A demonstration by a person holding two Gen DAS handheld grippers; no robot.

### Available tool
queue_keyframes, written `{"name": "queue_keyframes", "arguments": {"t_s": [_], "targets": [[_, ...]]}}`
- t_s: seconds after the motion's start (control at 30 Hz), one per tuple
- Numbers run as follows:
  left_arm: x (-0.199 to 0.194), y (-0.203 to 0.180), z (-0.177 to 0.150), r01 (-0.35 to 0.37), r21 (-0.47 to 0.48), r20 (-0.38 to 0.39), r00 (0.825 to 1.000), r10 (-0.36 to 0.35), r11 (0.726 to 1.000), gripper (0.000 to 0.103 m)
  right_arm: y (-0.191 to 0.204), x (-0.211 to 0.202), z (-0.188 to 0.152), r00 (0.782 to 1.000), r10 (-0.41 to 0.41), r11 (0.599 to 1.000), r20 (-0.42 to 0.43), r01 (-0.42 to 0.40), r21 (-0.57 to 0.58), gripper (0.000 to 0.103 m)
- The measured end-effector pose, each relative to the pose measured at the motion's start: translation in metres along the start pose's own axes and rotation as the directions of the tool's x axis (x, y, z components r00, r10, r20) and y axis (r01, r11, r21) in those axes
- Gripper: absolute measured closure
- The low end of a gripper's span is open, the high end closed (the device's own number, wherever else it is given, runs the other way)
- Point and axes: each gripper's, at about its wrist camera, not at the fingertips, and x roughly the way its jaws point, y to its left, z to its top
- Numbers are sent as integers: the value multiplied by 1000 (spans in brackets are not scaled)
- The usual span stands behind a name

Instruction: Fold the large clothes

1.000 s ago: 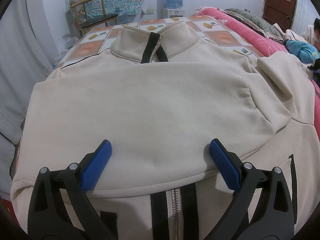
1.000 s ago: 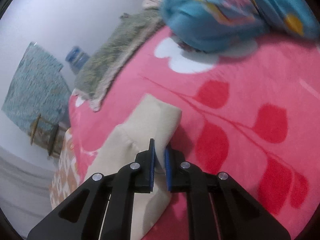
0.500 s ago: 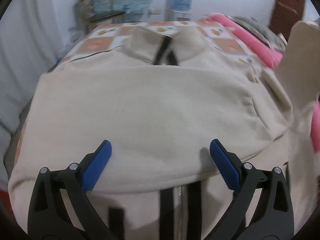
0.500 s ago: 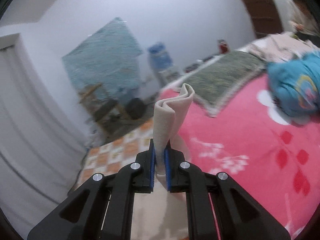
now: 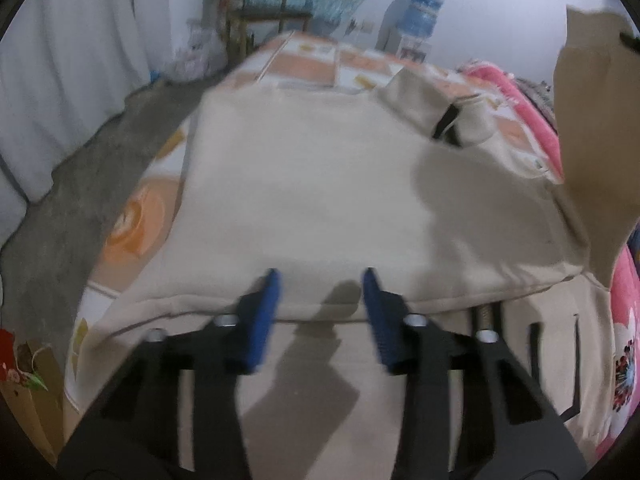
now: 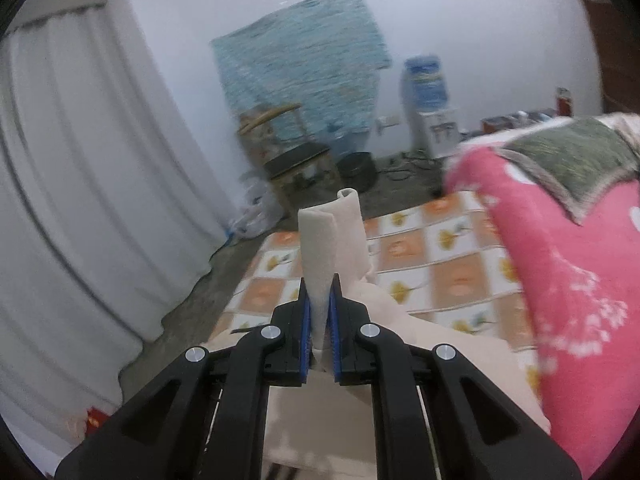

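Note:
A large cream zip jacket [image 5: 320, 200] lies on the bed with one sleeve folded across its chest. My left gripper [image 5: 320, 280] is open and empty, hovering just above the folded sleeve's near edge. My right gripper [image 6: 319, 292] is shut on the cuff of the other cream sleeve [image 6: 332, 240] and holds it lifted in the air. That raised sleeve also shows in the left wrist view [image 5: 596, 128] at the far right, above the jacket's right side. The jacket's collar [image 5: 440, 108] with its black zip tape lies at the far end.
The bed has an orange-and-white checked sheet [image 6: 440, 272] and a pink blanket [image 6: 580, 280] along the right. A wooden chair [image 6: 292, 160] and a water dispenser [image 6: 428, 104] stand by the far wall. White curtains [image 6: 80, 180] hang on the left.
My right gripper has lifted the sleeve cuff off the pink blanket and swung it up over the jacket. My left gripper has narrowed its opening and shifted left along the folded sleeve's edge.

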Motion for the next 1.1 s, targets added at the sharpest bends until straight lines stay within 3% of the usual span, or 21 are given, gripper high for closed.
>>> {"name": "queue_keyframes", "arguments": {"t_s": [0.07,0.2,0.33,0.43,0.47,0.5,0.53,0.57,0.63,0.67,0.73,0.77,0.9,0.97,1.03,1.1], "targets": [[-1,7,-2,16,7,1,1000,-16,1000,81,31,16,-13,1000,25,998,-13,-26,-64,94],[-7,18,-2,71,-14,-1,998,-71,997,86,85,50,-49,995,63,978,-76,-77,-194,94],[-17,37,-6,124,-59,5,992,-124,991,86,127,99,-104,974,67,943,-215,-132,-305,94],[-25,50,-9,154,-85,8,988,-154,984,86,137,136,-145,939,66,935,-339,-177,-308,93],[-29,53,-10,167,-92,7,986,-167,982,86,136,148,-156,916,80,936,-393,-205,-287,91],[-30,56,-10,175,-96,4,985,-175,980,86,136,156,-164,894,90,937,-438,-226,-267,83],[-33,58,-9,185,-102,1,983,-185,978,86,133,167,-174,855,103,940,-508,-250,-231,66],[-36,60,-8,200,-109,1,980,-201,974,86,130,173,-179,827,113,943,-551,-264,-203,58],[-40,61,-4,229,-116,5,973,-230,966,85,119,174,-182,789,151,947,-595,-288,-142,54],[-43,62,-1,248,-120,10,969,-248,961,81,113,169,-177,784,181,947,-593,-302,-110,52],[-46,62,7,267,-127,24,964,-266,955,73,98,154,-164,786,234,945,-572,-322,-56,41],[-46,60,12,269,-127,32,963,-267,955,71,90,141,-156,793,261,943,-551,-331,-29,40],[-41,50,32,258,-117,30,966,-256,959,59,40,98,-116,853,272,955,-445,-296,15,38],[-35,44,41,227,-103,20,974,-226,968,58,3,73,-96,906,189,979,-379,-206,-4,38],[-21,40,50,178,-100,-12,984,-180,979,56,-31,56,-84,936,109,993,-333,-117,-2,38],[-3,39,59,144,-114,-62,986,-152,983,56,-68,41,-77,953,8,1000,-304,-1,26,38]]}}
